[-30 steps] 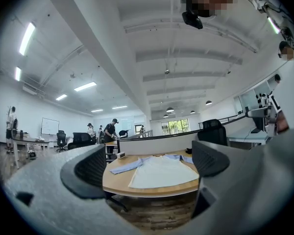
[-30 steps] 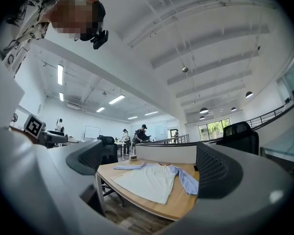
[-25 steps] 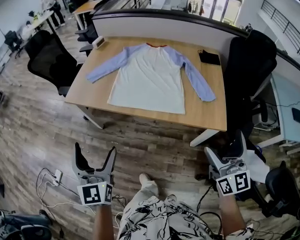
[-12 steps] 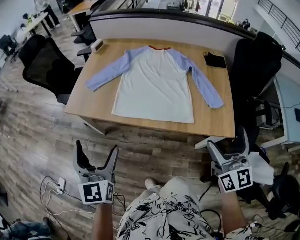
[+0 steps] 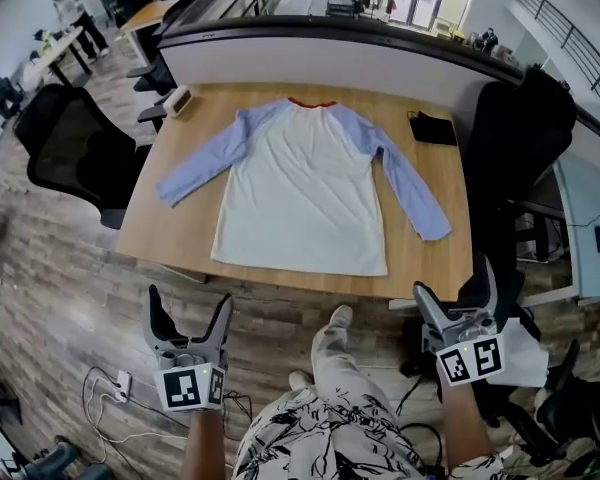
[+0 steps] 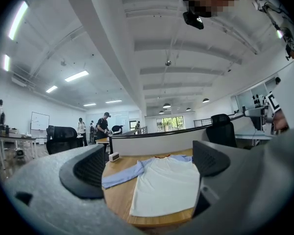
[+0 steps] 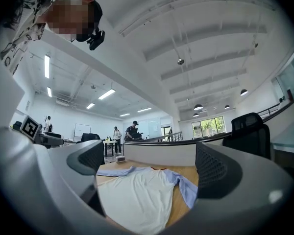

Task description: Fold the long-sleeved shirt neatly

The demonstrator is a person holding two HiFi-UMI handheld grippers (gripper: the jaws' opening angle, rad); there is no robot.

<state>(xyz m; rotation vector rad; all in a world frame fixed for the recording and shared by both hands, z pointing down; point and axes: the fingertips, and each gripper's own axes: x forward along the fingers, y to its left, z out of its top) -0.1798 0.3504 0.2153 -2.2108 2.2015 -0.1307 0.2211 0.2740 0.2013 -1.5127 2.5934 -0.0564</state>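
Note:
A long-sleeved shirt (image 5: pixel 305 183) with a white body, light blue sleeves and a red collar lies flat and spread out on the wooden table (image 5: pixel 180 233). It also shows in the left gripper view (image 6: pixel 164 185) and the right gripper view (image 7: pixel 137 192). My left gripper (image 5: pixel 188 310) hangs open over the floor, short of the table's near edge, with nothing between its jaws. My right gripper (image 5: pixel 455 291) is also open and empty, near the table's front right corner.
A black pouch (image 5: pixel 433 129) lies at the table's far right and a small white device (image 5: pixel 177 100) at its far left. Black office chairs stand to the left (image 5: pixel 65 153) and right (image 5: pixel 520 138). Cables and a power strip (image 5: pixel 115 383) lie on the floor. People stand at far desks (image 5: pixel 70 13).
The person has stepped closer, so the table and shirt sit nearer and lower in the head view. Both grippers stay open and empty at about the same places.

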